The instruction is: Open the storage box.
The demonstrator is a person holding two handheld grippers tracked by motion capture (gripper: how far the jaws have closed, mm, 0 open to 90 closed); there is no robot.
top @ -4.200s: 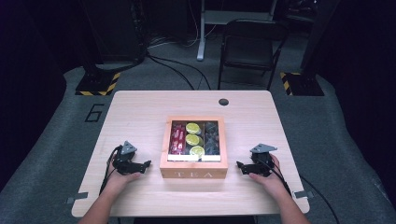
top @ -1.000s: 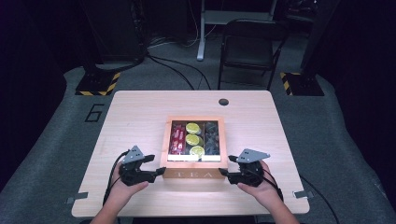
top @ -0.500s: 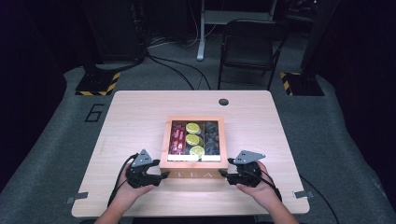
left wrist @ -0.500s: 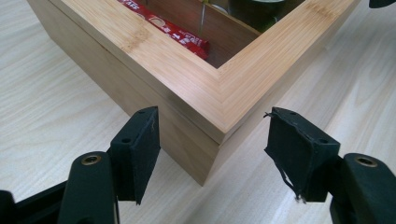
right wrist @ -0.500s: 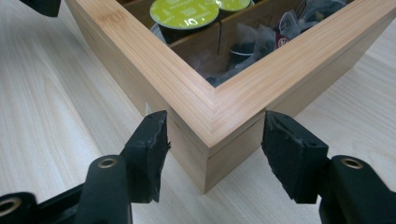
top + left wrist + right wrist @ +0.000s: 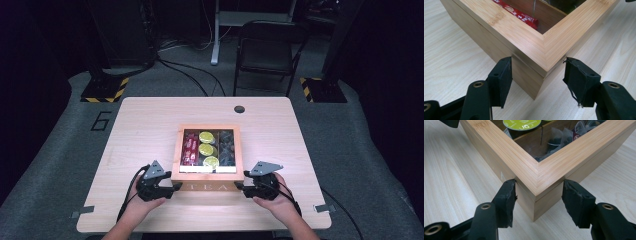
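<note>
Near the table's (image 6: pixel 150 125) 6 o'clock edge sits the wooden tea box (image 6: pixel 207 181) — left tool (image 6: pixel 172 188) straddles its 7 o'clock corner, right tool (image 6: pixel 240 186) its 5 o'clock corner, both spread wide — neither clamped on it.

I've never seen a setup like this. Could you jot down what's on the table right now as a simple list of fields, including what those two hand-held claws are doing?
Surface: light wooden table
Main object: open wooden box marked TEA on its front
Left compartment: red packets
Middle compartment: three green-topped capsules
Right compartment: dark tea bags
Left claw: open, jaws straddling the box's near left corner, one pad close against the side
Right claw: open, jaws straddling the near right corner
Hands: one behind each claw, at the table's near edge
Background: a folding chair beyond the table
</note>
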